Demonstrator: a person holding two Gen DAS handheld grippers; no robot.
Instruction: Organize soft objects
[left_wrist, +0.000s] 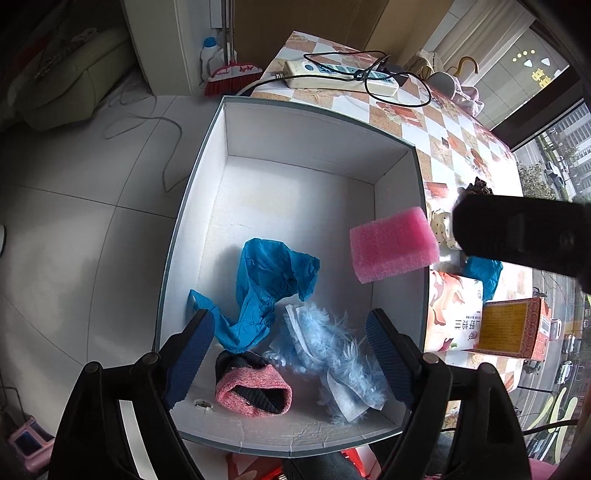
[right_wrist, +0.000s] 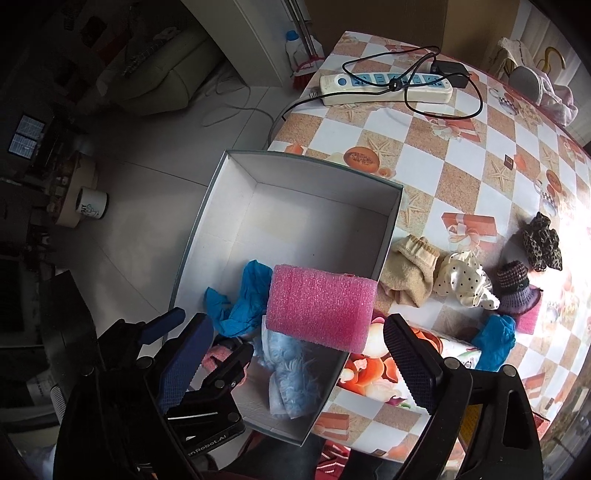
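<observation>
A white box (left_wrist: 207, 192) hangs over the table's left edge. It holds a crumpled blue cover (left_wrist: 266, 288), a fluffy light-blue cloth (left_wrist: 332, 354) and a pink-and-black sock (left_wrist: 255, 391). A pink foam block (left_wrist: 393, 243) is in mid-air over the box's right side; it also shows in the right wrist view (right_wrist: 319, 308), ahead of my right gripper (right_wrist: 295, 365), which is open with no finger touching it. My left gripper (left_wrist: 291, 358) is open and empty above the box's near end. On the table lie a beige sock (right_wrist: 406, 273), a dotted cloth (right_wrist: 463, 282), a knitted hat (right_wrist: 515, 291), a leopard cloth (right_wrist: 541, 242) and a blue cover (right_wrist: 495, 341).
A power strip (right_wrist: 384, 88) with black cable lies at the table's far side. A tissue pack (left_wrist: 454, 314) and an orange box (left_wrist: 513, 328) sit right of the white box. A checked cloth (right_wrist: 461, 155) covers the table. Floor tiles, a broom and a sofa lie to the left.
</observation>
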